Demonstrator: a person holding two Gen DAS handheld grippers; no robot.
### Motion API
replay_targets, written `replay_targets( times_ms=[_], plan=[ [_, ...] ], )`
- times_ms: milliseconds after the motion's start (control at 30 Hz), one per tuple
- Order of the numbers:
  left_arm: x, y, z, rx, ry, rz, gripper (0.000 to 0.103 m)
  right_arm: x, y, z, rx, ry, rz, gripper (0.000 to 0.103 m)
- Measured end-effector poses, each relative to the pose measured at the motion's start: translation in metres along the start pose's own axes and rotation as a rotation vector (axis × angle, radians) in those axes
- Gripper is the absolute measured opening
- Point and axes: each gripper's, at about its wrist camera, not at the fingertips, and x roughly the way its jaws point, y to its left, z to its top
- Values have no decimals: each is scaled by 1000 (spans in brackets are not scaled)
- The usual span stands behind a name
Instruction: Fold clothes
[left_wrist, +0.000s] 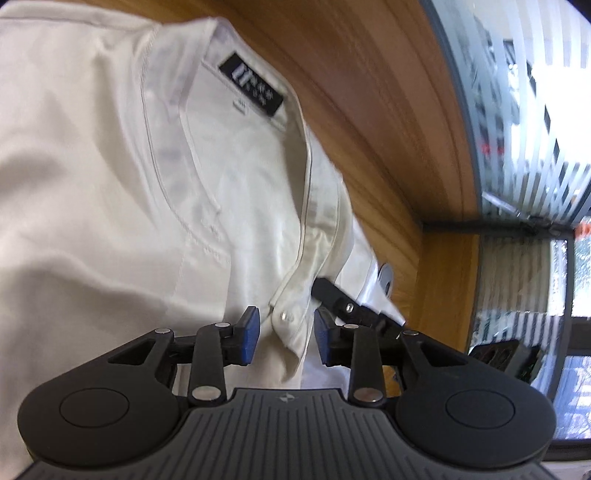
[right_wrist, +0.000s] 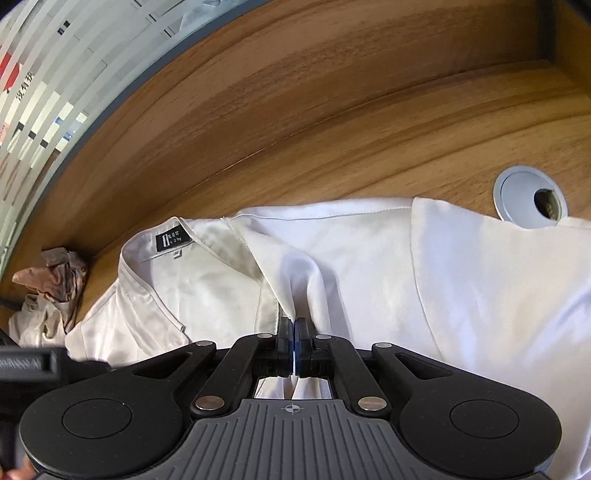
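A white collared shirt (left_wrist: 110, 184) lies on the wooden table (left_wrist: 369, 92), its black neck label (left_wrist: 251, 83) facing up. My left gripper (left_wrist: 286, 329) is open. The shirt's front placket, with a metal snap (left_wrist: 285, 316), runs between its blue pads (left_wrist: 252, 330) and neither pad presses on it. In the right wrist view the shirt (right_wrist: 369, 258) spreads across the table (right_wrist: 332, 110). My right gripper (right_wrist: 294, 328) is shut on a raised fold of the white fabric just right of the collar. One black finger (left_wrist: 334, 297) of the right gripper shows under the placket.
A grey cable grommet (right_wrist: 528, 197) sits in the tabletop at the shirt's far right corner. A crumpled beige and brown cloth (right_wrist: 51, 288) lies left of the collar. A frosted striped glass wall (right_wrist: 44, 92) borders the table's far edge.
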Motion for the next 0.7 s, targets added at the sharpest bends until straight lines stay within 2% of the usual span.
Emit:
replay_targets(
  times_ms=[333, 633, 667, 700],
  plan=[
    [22, 0, -18, -79, 26, -29, 35, -1, 3, -1, 22, 0, 17, 4],
    [31, 6, -26, -207, -51, -42, 35, -1, -5, -2, 96, 0, 55, 4],
    [32, 6, -27, -221, -55, -38, 32, 0, -5, -2, 104, 0, 58, 4],
    [33, 6, -27, -228, -59, -37, 22, 0, -6, -2, 111, 0, 62, 4]
  ],
)
